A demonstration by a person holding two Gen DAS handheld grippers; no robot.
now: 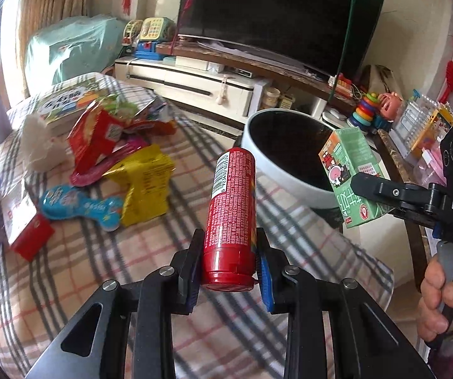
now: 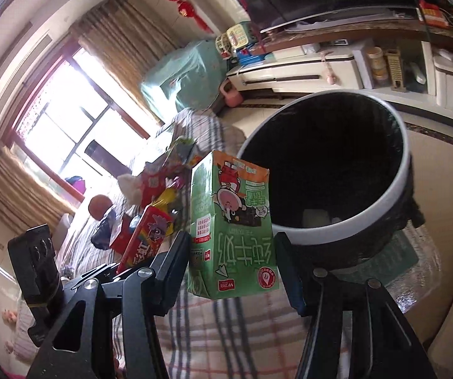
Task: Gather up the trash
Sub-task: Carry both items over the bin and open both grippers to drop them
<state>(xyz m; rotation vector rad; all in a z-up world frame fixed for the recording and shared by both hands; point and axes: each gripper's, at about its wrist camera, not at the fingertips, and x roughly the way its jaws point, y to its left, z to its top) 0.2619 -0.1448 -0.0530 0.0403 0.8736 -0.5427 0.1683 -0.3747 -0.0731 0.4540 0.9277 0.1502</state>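
Observation:
My left gripper [image 1: 229, 249] is shut on a red cylindrical can [image 1: 231, 214] and holds it above the plaid-covered table [image 1: 150, 246]. My right gripper [image 2: 231, 249] is shut on a green milk carton [image 2: 231, 221], held upside down beside the rim of the white trash bin [image 2: 397, 183] with a black liner. In the left wrist view the carton [image 1: 351, 173] hangs at the bin's [image 1: 277, 170] right edge, gripped by the right gripper [image 1: 371, 189]. Wrappers [image 1: 144, 186] lie in a pile on the table.
A red packet [image 1: 97, 139], a blue wrapper [image 1: 81, 205], a white tissue [image 1: 38, 145] and a book [image 1: 68, 101] lie on the table's left. A TV [image 1: 277, 15] on a stand is behind. Toys [image 1: 368, 110] crowd the right side.

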